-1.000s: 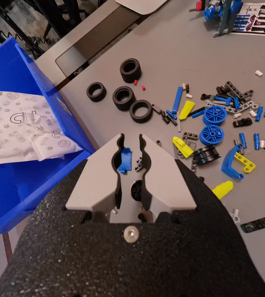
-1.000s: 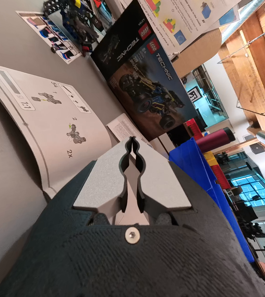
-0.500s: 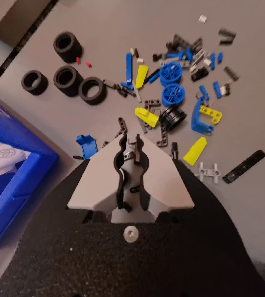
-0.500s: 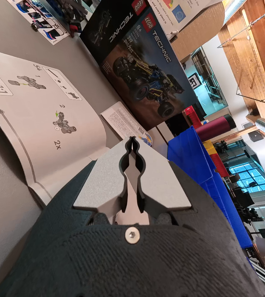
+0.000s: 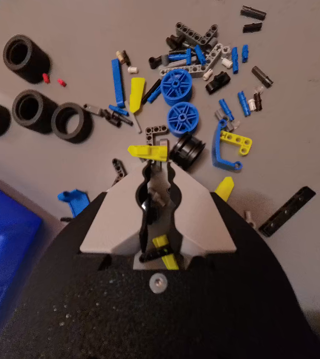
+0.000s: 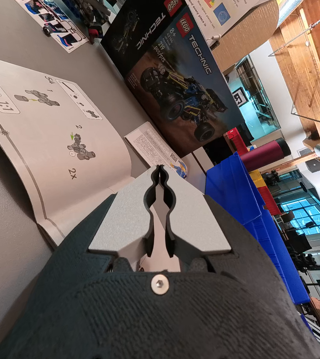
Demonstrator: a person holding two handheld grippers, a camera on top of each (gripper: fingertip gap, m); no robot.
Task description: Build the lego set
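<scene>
In the left wrist view, loose lego pieces lie scattered on the grey table (image 5: 38, 165). My left gripper (image 5: 158, 165) hovers over them with its jaws a little apart and nothing pressed between the pads. Small grey and black pieces on the table show through the gap. A yellow wedge panel (image 5: 147, 152) lies just past the fingertips, with a black wheel hub (image 5: 188, 150) to its right. Two blue wheel rims (image 5: 175, 85) lie farther ahead. My right gripper (image 6: 159, 168) is shut with its pads together on nothing, over the open instruction booklet (image 6: 58, 136).
Several black tyres (image 5: 68, 122) lie at the left and a blue bin (image 5: 3, 242) at the lower left. A blue arch (image 5: 217, 151), a yellow angled beam (image 5: 236, 140) and a long black beam (image 5: 287, 210) lie at the right. The set's box (image 6: 174, 77), another blue bin (image 6: 242, 194) and the part-built model (image 6: 93, 11) show in the right wrist view. The tips of one gripper are about 50 centimetres away from the tips of the other.
My left gripper has moved away from the blue bin and forward over the pile, up to the yellow wedge panel. Its jaws narrowed, then widened a little. My right gripper stays shut and has barely shifted.
</scene>
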